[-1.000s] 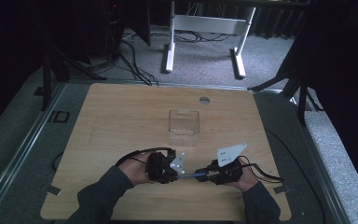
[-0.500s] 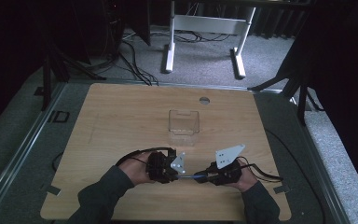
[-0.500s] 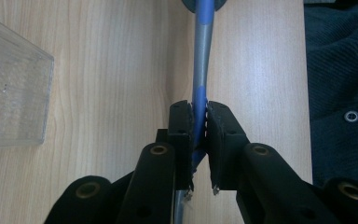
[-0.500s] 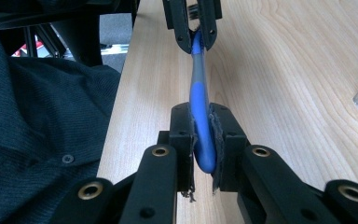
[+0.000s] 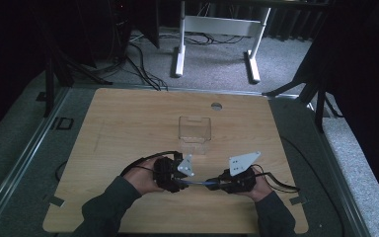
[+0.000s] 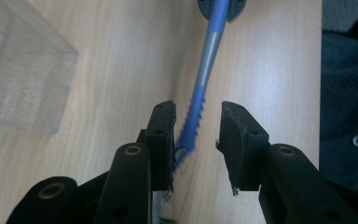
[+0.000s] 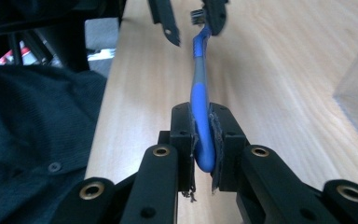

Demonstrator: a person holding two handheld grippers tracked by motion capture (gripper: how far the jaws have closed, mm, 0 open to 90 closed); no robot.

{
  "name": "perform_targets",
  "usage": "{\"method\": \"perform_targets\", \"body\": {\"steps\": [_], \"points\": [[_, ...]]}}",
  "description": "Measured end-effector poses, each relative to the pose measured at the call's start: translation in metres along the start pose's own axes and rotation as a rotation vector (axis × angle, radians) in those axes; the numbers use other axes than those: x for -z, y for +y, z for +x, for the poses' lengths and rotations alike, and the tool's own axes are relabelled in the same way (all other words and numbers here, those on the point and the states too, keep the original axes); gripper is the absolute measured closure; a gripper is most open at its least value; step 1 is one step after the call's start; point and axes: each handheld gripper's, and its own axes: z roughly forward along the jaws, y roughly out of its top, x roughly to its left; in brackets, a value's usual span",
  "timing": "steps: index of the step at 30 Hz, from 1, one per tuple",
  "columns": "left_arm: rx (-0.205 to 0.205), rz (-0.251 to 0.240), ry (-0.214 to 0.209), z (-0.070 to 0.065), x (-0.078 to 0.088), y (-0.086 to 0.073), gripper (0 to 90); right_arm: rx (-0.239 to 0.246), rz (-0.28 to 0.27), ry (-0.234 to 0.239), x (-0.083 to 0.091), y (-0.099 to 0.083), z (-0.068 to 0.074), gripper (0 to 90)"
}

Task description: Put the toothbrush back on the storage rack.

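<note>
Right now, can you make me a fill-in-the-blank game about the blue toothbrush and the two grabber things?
1. The right hand-held gripper is shut on the handle of the blue ____.
2. The toothbrush is mostly the colour ____.
3. The jaws of the left hand-held gripper have just been ____, with the toothbrush between them.
4. The clear box stands on the ____ table.

Missing words: toothbrush; blue; opening; wooden
</note>
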Motion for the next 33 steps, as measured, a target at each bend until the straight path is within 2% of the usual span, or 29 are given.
{"method": "perform_targets", "body": {"steps": [2,4,7,16,17,18,21,28,29,33], "points": [[0.012,-0.011,0.003,0.001,0.002,-0.001,65.4,-0.024,-0.012,-0.024,0.002,-0.003,-0.003,81.0],[0.034,-0.026,0.024,0.003,0.005,-0.005,64.6,-0.04,-0.017,-0.047,0.004,-0.005,-0.005,81.0],[0.063,-0.03,0.048,0.006,0.006,-0.007,64.2,-0.054,-0.012,-0.075,0.005,-0.007,-0.005,81.0],[0.134,-0.082,0.101,0.011,0.012,-0.015,62.5,-0.08,0.002,-0.161,0.007,-0.007,-0.008,81.0],[0.157,-0.093,0.12,0.012,0.015,-0.017,62.5,-0.084,0.003,-0.166,0.007,-0.007,-0.008,81.1],[0.157,-0.093,0.12,0.012,0.015,-0.017,62.5,-0.087,0.004,-0.174,0.007,-0.007,-0.008,81.0],[0.194,-0.127,0.136,0.014,0.02,-0.022,61.9,-0.092,0.004,-0.196,0.008,-0.007,-0.008,81.0],[0.219,-0.147,0.159,0.013,0.023,-0.026,60.6,-0.098,-0.017,-0.238,0.01,-0.006,-0.007,81.0],[0.238,-0.164,0.165,0.013,0.023,-0.027,60.4,-0.1,-0.026,-0.25,0.011,-0.006,-0.006,81.0],[0.259,-0.192,0.167,0.014,0.025,-0.03,60.4,-0.104,-0.035,-0.279,0.013,-0.005,-0.005,81.0]]}}
